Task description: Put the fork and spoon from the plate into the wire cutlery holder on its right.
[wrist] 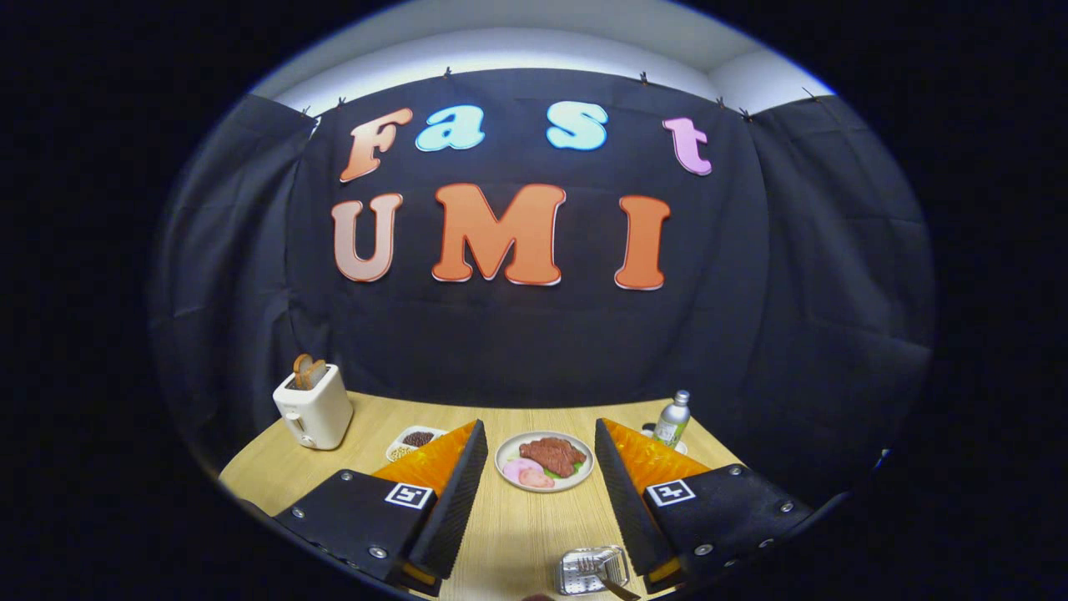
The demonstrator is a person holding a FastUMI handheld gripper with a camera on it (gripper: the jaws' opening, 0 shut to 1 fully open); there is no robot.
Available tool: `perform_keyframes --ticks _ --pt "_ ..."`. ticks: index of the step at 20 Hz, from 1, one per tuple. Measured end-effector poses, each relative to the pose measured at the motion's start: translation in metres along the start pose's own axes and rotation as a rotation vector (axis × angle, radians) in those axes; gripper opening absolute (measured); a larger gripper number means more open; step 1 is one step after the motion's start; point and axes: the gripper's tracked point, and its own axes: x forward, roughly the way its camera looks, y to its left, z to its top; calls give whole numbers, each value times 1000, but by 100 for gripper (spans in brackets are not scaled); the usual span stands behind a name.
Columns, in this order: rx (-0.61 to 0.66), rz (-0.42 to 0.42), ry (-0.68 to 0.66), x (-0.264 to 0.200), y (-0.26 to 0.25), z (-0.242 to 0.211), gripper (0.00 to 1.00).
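A: Where is the claw (541, 455) right now?

B: It hangs above the wooden table (517, 526), released, its two fingers spread wide with nothing gripped between them.

A: And the plate (544, 461)?

B: Just beyond the fingertips, framed in the gap between them. It carries a slab of dark meat (554, 455), pink slices and a bit of green leaf. I cannot make out any cutlery lying on it.

A: What about the wire cutlery holder (591, 570)?

B: Nearer than the plate and a little to the right, close against the inner side of the right finger. It looks like a small silvery tray of wire mesh sitting on the table.

A: Is there something in it?

B: Yes, a fork (602, 574) lies with its tines inside the holder, its handle running out over the near right rim. I cannot pick out a spoon.

A: Anything else on the table?

B: At the far left a white toaster (314, 407) with toast poking up. Near it, behind the left finger, a small white dish (414, 441) with dark and pale beans. At the far right a bottle (672, 419) with a silver cap, standing upright
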Motion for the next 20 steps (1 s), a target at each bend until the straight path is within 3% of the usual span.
perform_keyframes --ticks 4,20 --pt "-9 57 -119 5 43 24 80" --pt "-30 288 52 23 214 -34 85"
